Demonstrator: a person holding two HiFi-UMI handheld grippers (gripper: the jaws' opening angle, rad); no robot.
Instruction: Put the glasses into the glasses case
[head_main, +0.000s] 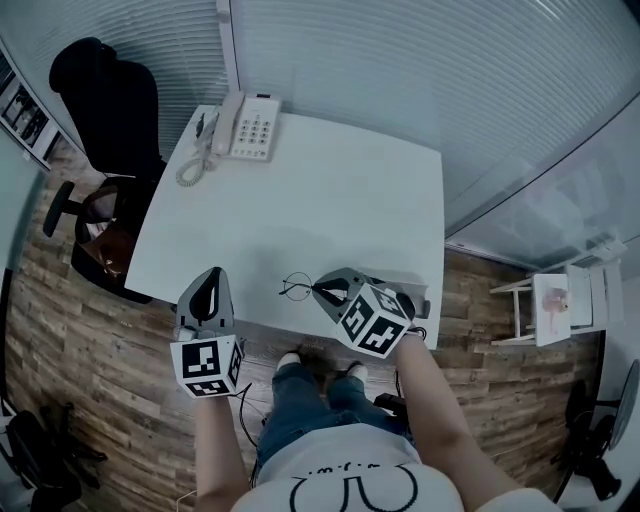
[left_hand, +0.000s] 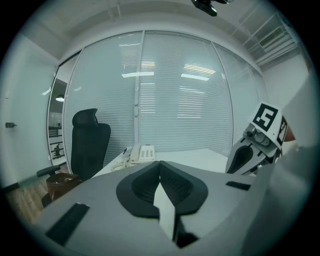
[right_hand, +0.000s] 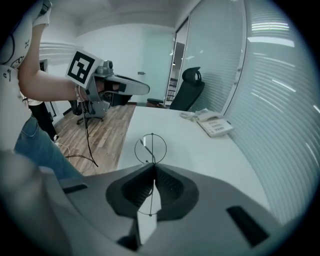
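Thin round wire glasses (head_main: 297, 287) hang just above the white table (head_main: 330, 190) near its front edge. My right gripper (head_main: 318, 290) is shut on them. In the right gripper view one round lens (right_hand: 151, 148) sticks out past the closed tips of the right gripper (right_hand: 151, 165), and the rest of the frame runs back between the pads. My left gripper (head_main: 208, 275) hovers at the table's front left edge; in its own view the left gripper (left_hand: 160, 164) is shut with nothing in it. A dark object (head_main: 418, 303), mostly hidden behind the right gripper, lies at the front right edge.
A desk phone (head_main: 250, 125) with a coiled cord sits at the far left corner of the table. A black office chair (head_main: 105, 110) stands to the left. A glass wall with blinds (left_hand: 175, 100) runs behind the table. A small white stand (head_main: 555, 305) is at right.
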